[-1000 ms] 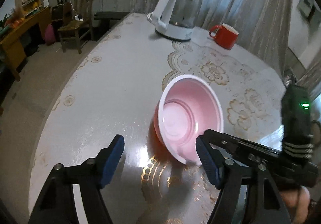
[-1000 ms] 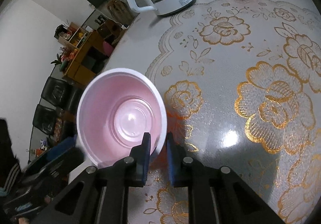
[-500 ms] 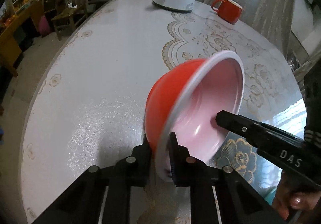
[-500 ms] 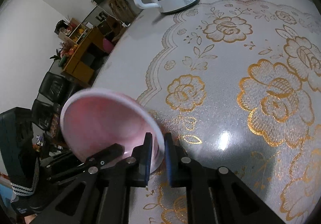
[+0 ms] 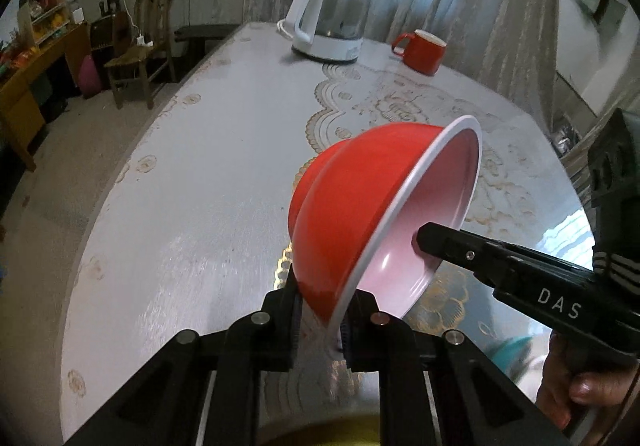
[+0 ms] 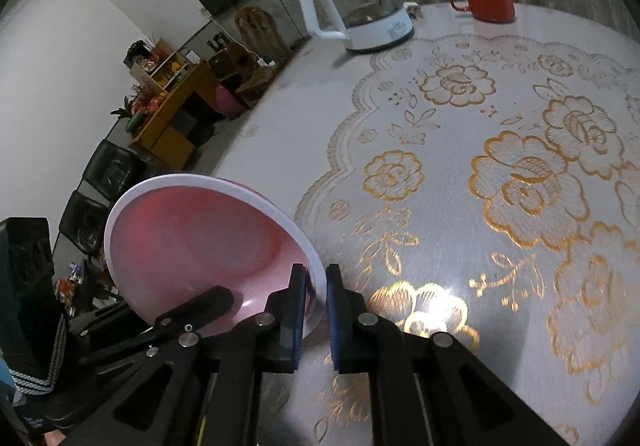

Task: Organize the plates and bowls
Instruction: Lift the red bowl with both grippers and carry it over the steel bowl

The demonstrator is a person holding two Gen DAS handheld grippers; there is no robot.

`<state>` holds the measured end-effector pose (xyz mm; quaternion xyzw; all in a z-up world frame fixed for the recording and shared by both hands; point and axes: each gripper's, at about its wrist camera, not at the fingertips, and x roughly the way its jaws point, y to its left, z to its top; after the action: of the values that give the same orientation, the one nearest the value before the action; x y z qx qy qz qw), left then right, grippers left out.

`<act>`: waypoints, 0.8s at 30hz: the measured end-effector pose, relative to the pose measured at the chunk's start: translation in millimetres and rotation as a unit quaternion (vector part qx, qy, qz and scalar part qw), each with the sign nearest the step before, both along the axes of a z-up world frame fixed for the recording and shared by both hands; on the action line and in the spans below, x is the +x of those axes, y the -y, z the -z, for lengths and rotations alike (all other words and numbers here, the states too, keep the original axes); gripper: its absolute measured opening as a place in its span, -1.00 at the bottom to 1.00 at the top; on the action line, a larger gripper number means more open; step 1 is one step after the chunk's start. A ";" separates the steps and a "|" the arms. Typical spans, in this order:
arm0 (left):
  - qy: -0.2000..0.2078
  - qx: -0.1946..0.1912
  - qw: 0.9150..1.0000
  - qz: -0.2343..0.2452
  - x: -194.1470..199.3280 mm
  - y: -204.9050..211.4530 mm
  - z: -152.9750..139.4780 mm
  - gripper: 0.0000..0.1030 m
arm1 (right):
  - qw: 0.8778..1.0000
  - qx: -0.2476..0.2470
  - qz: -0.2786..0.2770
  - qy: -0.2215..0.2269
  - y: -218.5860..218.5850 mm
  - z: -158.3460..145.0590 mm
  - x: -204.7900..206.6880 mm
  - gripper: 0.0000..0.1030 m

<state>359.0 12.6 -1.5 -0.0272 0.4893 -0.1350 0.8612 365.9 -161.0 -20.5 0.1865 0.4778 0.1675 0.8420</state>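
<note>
Living room, round worktop [image 5: 192, 206] under a lace-and-gold floral cover; white kettle [image 5: 330, 22] and red mug [image 5: 420, 51] at the far edge, well apart from the action.

Red bowl [image 5: 352, 214], pink inside, is off the worktop and tipped on edge — mouth faces the person's right, base faces left. No plates in view.

Both grips are on the near, lower rim:
- left hand-held gripper [image 5: 320, 320] clamped on the rim, one finger on the red outside, one on the pink inside
- right hand-held gripper [image 6: 316, 310] also pinched on the rim, just beside the left one's finger, which reaches into the bowl

Key relation: bowl extends up and away from both grippers, its weight out beyond the pinch points, rim plane near vertical. Neither arm is clearly nearer — both hold the same short arc of rim.

Judgement: a two-handed carry or a handover in progress. If one lets go, the single remaining rim pinch must resist the bowl swinging down — slip risk on smooth plastic. No stacking target visible, so can't tell which way it goes.
</note>
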 end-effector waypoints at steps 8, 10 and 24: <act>0.031 -0.028 0.999 -0.010 -53.6 -18.6 -20.4 -0.69 | 1.000 -0.004 -0.011 0.024 -12.7 -22.2 -47.2 -0.82; 0.039 -0.034 0.999 -0.014 -66.8 -22.6 -24.8 -0.69 | 1.000 0.000 -0.012 0.028 -15.3 -25.0 -57.7 -0.82; 0.074 -0.076 0.994 -0.029 -148.2 -47.3 -33.8 -0.69 | 0.997 0.043 -0.008 0.065 -27.5 -38.7 -144.0 -0.82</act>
<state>210.9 59.9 32.2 -0.0971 0.4116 -0.1486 0.8939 221.9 -133.5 18.2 0.2078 0.4161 0.2062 0.8609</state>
